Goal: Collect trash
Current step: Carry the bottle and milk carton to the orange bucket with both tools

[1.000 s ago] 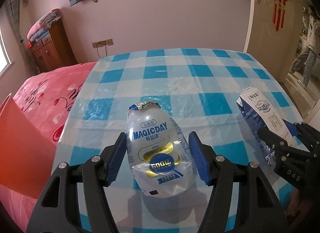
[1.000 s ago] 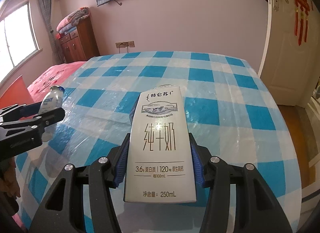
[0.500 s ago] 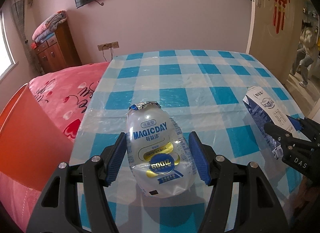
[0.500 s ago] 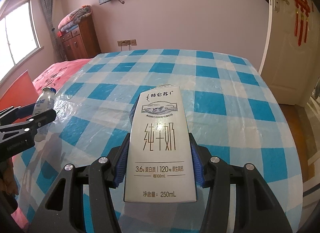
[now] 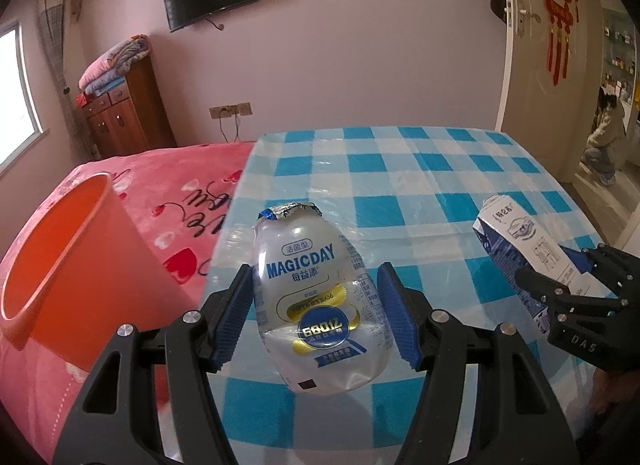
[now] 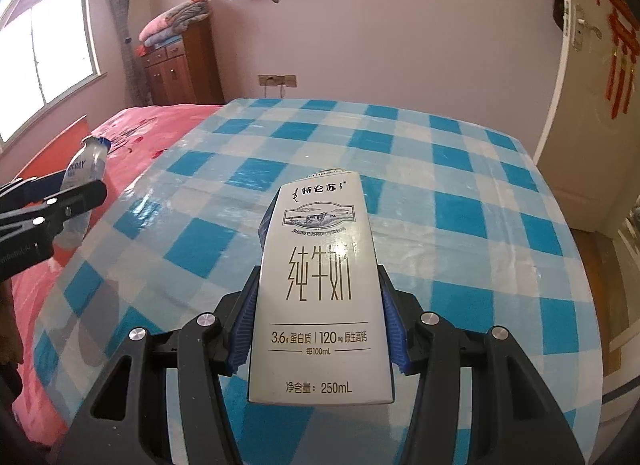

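Judged the job roughly halfway: both pieces picked up, neither yet dropped in. Saw no other litter on the blue-checked bench (image 5: 400,169) in either view (could not vouch for the near edge, hidden behind the tools). Found the orange bin (image 5: 60,257) standing open off the bench's left side, against the pink bed (image 5: 160,185), mouth tilted toward the left camera, bottom out of sight, so could not tell whether anything lay inside. Held the milk carton (image 6: 320,285) in the right gripper (image 6: 318,325), blue fingers (image 6: 244,329) pressed to its two long sides, printed face up toward the lens and apparently clear of the bench. Held the crumpled Magicday bottle (image 5: 316,297) in the left gripper (image 5: 316,317), fingers (image 5: 234,317) closed against its flanks, foil top pointing away, shadow thrown on the cloth beneath. Placed the bottle nearer the bin than the carton, at the bench's left edge. Reckoned two drops into the bin as what remained, bottle likely first.
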`<state>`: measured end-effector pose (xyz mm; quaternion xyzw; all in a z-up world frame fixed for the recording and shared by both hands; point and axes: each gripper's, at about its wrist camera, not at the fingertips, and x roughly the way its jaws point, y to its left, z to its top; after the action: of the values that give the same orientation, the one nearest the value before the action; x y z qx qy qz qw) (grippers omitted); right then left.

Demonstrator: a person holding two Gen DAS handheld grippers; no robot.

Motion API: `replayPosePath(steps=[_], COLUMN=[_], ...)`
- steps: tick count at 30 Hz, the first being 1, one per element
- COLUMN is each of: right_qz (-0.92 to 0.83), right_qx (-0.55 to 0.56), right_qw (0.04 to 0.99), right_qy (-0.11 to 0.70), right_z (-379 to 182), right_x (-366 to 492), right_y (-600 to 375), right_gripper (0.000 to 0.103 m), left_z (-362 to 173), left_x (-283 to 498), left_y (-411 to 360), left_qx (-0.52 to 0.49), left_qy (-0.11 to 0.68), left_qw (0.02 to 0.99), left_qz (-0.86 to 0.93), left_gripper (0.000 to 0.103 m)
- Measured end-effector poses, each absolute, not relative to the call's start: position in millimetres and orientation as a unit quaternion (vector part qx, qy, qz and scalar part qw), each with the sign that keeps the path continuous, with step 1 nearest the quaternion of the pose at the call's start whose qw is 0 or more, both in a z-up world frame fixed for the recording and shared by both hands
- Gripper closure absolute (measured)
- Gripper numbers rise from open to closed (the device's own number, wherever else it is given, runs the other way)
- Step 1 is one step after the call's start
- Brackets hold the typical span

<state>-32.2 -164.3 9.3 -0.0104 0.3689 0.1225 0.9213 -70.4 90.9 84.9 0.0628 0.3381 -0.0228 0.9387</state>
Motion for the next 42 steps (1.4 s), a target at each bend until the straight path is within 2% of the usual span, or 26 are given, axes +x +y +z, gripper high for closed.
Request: replayPosePath(steps=[42], right_qz=[0.296], right_qx=[-0.056], right_qw=[0.893], right_qy=[0.334], right_z=[95.3], right_x=[-24.3], right_y=[-13.3], right_gripper=[0.049], left_z=[160.7], left_x=[-102.7], left_y=[238.6], left_qx=[0.013], left_qy=[0.247], left_qw=[0.96], left_qz=[0.13], left_gripper=[0.039])
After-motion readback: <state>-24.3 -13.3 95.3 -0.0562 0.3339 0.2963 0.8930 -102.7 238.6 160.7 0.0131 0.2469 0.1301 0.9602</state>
